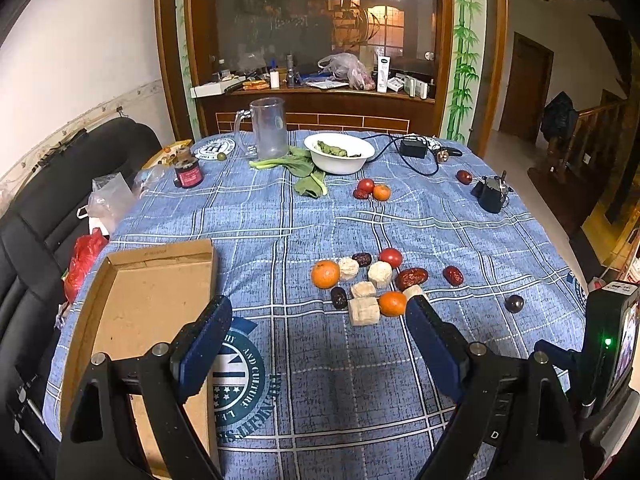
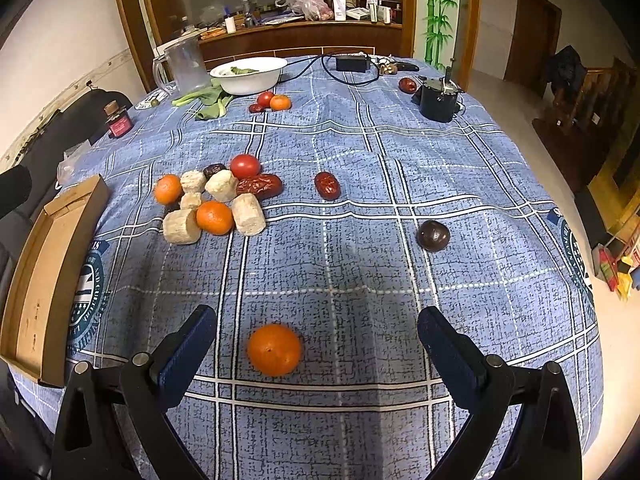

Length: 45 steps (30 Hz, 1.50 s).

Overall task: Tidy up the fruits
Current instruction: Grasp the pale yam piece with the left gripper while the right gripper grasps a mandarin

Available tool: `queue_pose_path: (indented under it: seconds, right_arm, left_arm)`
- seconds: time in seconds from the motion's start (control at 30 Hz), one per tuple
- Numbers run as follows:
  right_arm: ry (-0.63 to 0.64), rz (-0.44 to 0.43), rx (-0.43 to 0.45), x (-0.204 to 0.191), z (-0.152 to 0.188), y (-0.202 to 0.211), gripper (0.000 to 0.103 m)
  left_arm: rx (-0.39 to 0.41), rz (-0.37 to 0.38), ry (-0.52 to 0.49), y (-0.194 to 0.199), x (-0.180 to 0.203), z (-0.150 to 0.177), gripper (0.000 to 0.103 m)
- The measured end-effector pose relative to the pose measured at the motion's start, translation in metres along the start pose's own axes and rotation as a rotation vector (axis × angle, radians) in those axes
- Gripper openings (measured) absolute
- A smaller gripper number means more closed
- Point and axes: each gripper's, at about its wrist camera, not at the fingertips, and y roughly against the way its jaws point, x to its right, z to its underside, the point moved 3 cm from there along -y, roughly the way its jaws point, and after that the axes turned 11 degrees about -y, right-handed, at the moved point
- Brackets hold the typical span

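Observation:
A pile of fruit lies mid-table: two oranges [image 1: 325, 274] [image 1: 392, 303], a red tomato [image 1: 391, 257], red dates [image 1: 412, 277], and beige cut chunks [image 1: 363, 311]. The pile also shows in the right wrist view [image 2: 216, 196]. My left gripper [image 1: 318, 332] is open and empty, just short of the pile. My right gripper [image 2: 318, 340] is open, with a lone orange [image 2: 274, 349] lying on the cloth between its fingers, untouched. A dark round fruit [image 2: 433, 235] and a single red date [image 2: 327, 185] lie apart. An open cardboard box [image 1: 148, 300] sits at the left.
At the far side stand a white bowl [image 1: 339, 153] with greens, a clear jug [image 1: 267, 128], a red jar [image 1: 188, 169], another small fruit group [image 1: 372, 189], a black charger with cable [image 1: 413, 148] and a black pot [image 1: 492, 194]. A black sofa [image 1: 36, 216] lines the left edge.

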Motion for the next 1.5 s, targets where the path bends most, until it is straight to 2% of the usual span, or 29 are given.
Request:
queue_pose_path:
  seconds: [0.43, 0.77, 0.87, 1.0, 1.2, 1.33, 1.5]
  right_arm:
    - [-0.01, 0.023, -0.026, 0.002, 0.009, -0.01, 0.102]
    - [-0.049, 0.026, -0.06, 0.02, 0.013, -0.022, 0.1]
    - [-0.03, 0.007, -0.073, 0.015, 0.015, -0.026, 0.097]
    - [-0.002, -0.024, -0.082, 0.009, 0.015, -0.03, 0.09]
    - [0.032, -0.07, -0.086, 0.001, 0.012, -0.031, 0.079]
    - [0.083, -0.088, -0.131, -0.009, 0.022, -0.039, 0.074]
    - [0.134, -0.066, -0.114, -0.016, 0.024, -0.041, 0.07]
  left_arm:
    - [-0.072, 0.041, 0.015, -0.023, -0.003, 0.012, 0.088]
    - [-0.202, 0.09, 0.121, -0.072, -0.038, 0.038, 0.088]
    - [-0.227, 0.112, 0.115, -0.083, -0.037, 0.042, 0.088]
    - [-0.261, 0.184, 0.086, -0.096, -0.026, 0.043, 0.072]
    - [-0.279, 0.283, 0.016, -0.117, 0.003, 0.033, 0.07]
    - [-0.292, 0.305, -0.029, -0.136, 0.019, 0.026, 0.07]
    - [-0.314, 0.317, -0.05, -0.158, 0.029, 0.022, 0.069]
